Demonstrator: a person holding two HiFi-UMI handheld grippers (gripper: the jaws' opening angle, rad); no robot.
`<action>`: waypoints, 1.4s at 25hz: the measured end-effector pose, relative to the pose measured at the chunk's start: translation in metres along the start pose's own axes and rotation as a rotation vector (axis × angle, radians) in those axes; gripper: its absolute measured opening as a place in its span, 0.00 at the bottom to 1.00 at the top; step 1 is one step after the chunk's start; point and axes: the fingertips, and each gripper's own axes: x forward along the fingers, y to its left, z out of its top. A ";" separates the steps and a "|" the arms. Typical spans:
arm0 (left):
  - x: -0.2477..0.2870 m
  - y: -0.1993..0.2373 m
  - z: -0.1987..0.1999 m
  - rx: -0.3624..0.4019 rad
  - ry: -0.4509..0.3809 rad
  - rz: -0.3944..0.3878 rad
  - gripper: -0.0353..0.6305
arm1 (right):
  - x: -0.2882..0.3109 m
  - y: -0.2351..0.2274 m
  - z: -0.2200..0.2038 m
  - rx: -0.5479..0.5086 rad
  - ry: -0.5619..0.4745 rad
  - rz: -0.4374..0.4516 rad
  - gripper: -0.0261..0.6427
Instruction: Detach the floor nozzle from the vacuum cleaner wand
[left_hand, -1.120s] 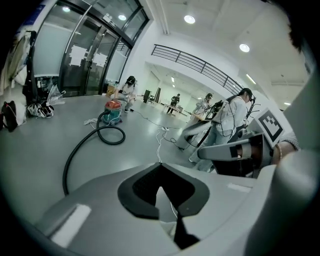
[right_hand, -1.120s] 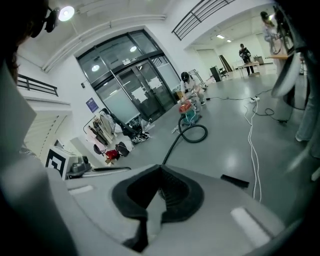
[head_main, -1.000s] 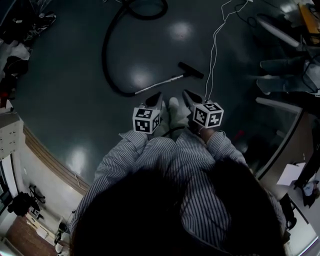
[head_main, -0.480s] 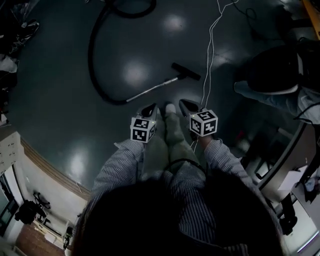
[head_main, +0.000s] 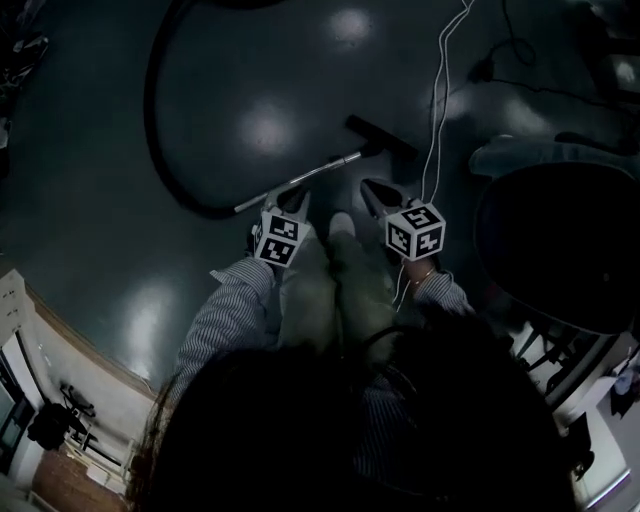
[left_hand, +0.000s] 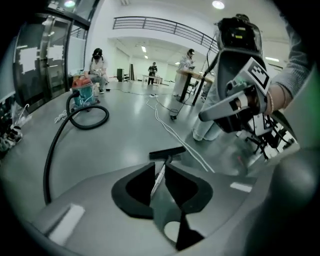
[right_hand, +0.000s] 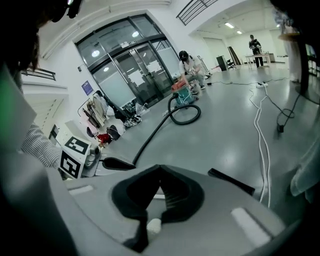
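A silver vacuum wand (head_main: 300, 182) lies on the dark floor, with the black floor nozzle (head_main: 383, 138) on its far end and a black hose (head_main: 160, 120) on its near end. My left gripper (head_main: 288, 200) hovers just over the wand's near part. Its jaws are opening: a narrow gap shows between them, and in the left gripper view the wand (left_hand: 159, 178) and nozzle (left_hand: 167, 152) line up in that gap, not pinched. My right gripper (head_main: 376, 192) is shut and empty, to the right of the wand and short of the nozzle (right_hand: 231, 181).
A white cable (head_main: 435, 90) runs over the floor just right of the nozzle. A large dark round object (head_main: 560, 240) stands at the right. My own legs and shoes (head_main: 342, 225) are between the grippers. The vacuum canister (left_hand: 82, 95) sits far off, with people beyond it.
Both grippers have dropped toward the floor and closer to the wand. The left one, earlier short of the wand, now sits over it.
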 end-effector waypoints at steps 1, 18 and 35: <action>0.021 0.007 -0.014 0.036 0.023 -0.012 0.17 | 0.015 -0.014 -0.011 0.005 0.004 0.007 0.04; 0.271 0.043 -0.227 0.544 0.285 -0.175 0.37 | 0.182 -0.153 -0.103 0.049 -0.052 0.074 0.04; 0.271 0.033 -0.213 0.413 0.323 -0.280 0.32 | 0.157 -0.167 -0.100 0.140 -0.147 0.050 0.04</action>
